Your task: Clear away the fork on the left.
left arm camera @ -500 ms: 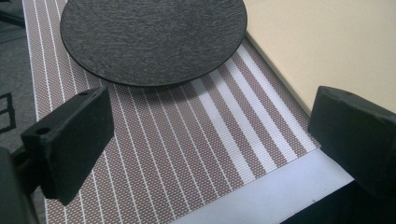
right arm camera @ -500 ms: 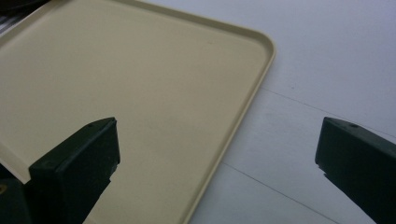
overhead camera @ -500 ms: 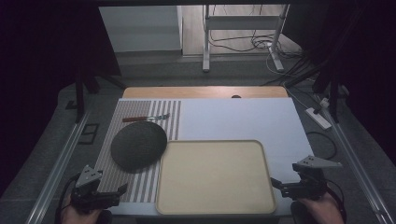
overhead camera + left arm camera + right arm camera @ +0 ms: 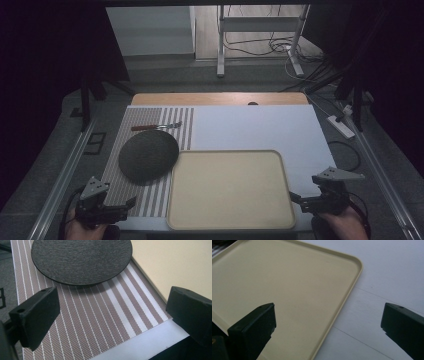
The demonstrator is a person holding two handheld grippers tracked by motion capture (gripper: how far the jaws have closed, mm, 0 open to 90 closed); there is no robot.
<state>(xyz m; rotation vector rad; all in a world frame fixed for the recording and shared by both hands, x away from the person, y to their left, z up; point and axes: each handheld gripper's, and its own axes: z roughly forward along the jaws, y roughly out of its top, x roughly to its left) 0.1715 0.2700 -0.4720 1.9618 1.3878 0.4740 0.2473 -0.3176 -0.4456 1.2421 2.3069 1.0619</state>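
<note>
Nothing is moved yet: your left gripper (image 4: 131, 202) and right gripper (image 4: 295, 198) both stand wide open and empty at the near corners of the beige tray (image 4: 230, 224), the dark round plate (image 4: 148, 155) (fork (image 4: 156, 126) beyond it) resting just left of it.

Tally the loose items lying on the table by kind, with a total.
Dark round plate: 1
Cream tray: 1
Striped placemat: 1
Fork with reddish handle: 1
Total: 4
</note>
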